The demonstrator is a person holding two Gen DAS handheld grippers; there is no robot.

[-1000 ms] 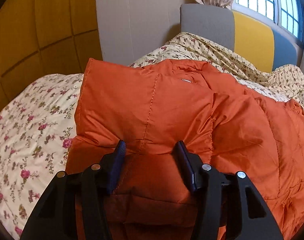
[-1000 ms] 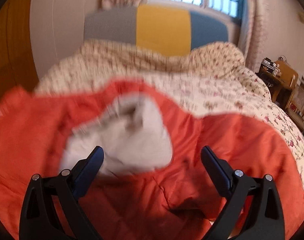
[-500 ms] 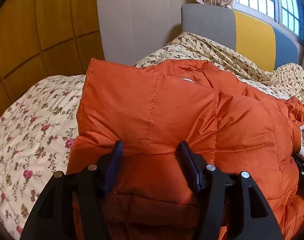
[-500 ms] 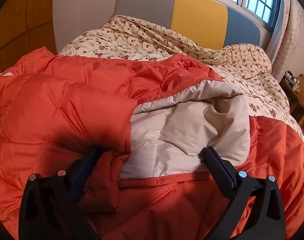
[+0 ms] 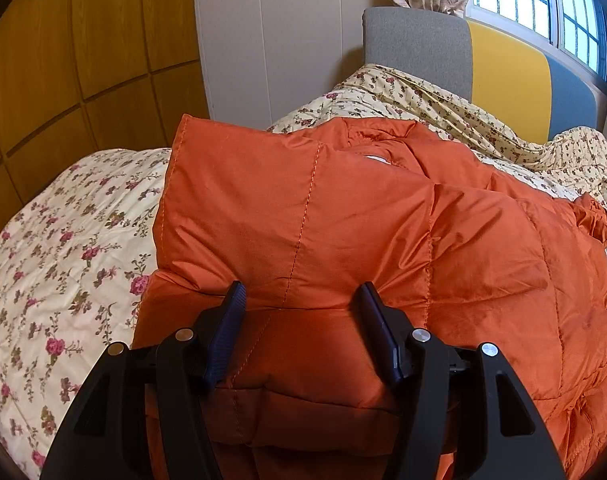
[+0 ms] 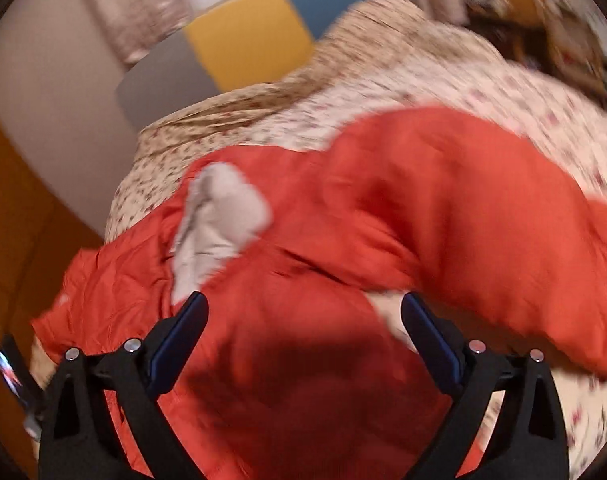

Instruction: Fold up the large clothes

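A big orange quilted down jacket [image 5: 303,216] lies on a floral bedspread [image 5: 63,248], one part folded over the rest. My left gripper [image 5: 301,296] is open, its fingers resting on the jacket's near fold with puffy fabric between them, not pinched. In the blurred right wrist view the same jacket [image 6: 383,208] shows a patch of pale grey lining [image 6: 219,220]. My right gripper [image 6: 303,308] is wide open and empty just above the orange fabric.
A headboard [image 5: 503,68] of grey, yellow and blue panels stands behind the bed, with a window above. Wooden wall panels [image 5: 63,60] are at the left. A rumpled floral quilt [image 5: 463,112] lies by the headboard. Furniture [image 6: 543,32] stands at the bed's right.
The right gripper has swung and tilted fast, blurring its view; the grey lining that was between its fingers now sits farther off to the left. The left gripper has barely moved.
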